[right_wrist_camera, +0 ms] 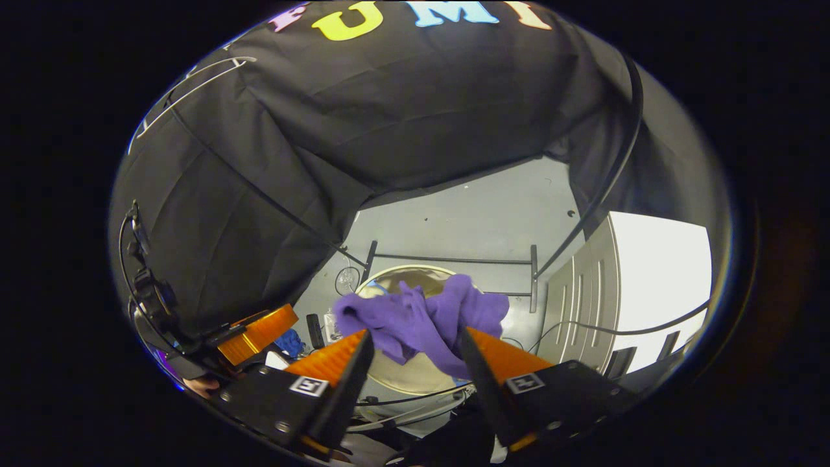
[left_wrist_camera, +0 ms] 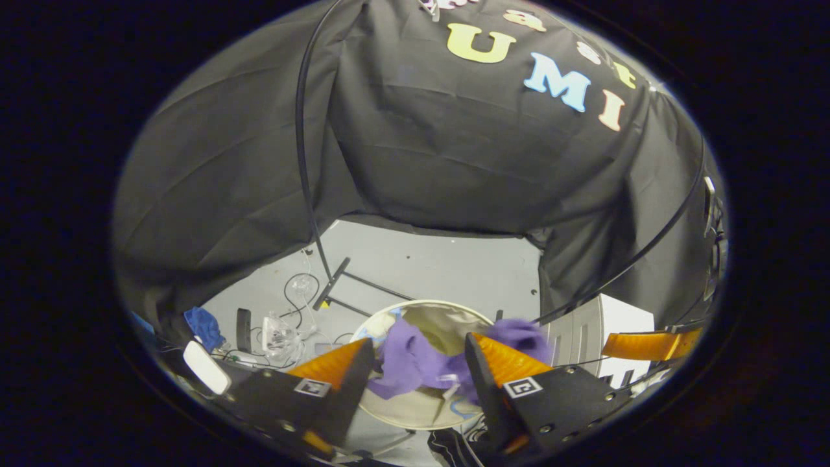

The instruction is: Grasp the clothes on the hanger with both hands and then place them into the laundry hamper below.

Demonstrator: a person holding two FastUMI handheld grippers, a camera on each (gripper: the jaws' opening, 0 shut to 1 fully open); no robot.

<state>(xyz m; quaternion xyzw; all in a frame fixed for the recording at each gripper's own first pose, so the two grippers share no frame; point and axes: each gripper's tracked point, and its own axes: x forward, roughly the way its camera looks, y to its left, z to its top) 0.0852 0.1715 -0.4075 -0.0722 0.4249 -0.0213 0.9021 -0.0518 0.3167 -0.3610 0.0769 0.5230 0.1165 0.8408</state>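
Left gripper [left_wrist_camera: 420,363] jaws spread wide, right gripper [right_wrist_camera: 415,360] jaws likewise released, purple garment [right_wrist_camera: 421,318] draped over hamper [right_wrist_camera: 415,383] rim

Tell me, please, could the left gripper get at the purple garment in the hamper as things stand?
Probably yes: the left gripper is open, with the purple garment draped in the hamper directly ahead and nothing between.

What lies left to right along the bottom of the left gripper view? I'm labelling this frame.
Blue cloth on the floor → clear plastic items with cables → purple garment over the round hamper → white cabinet.
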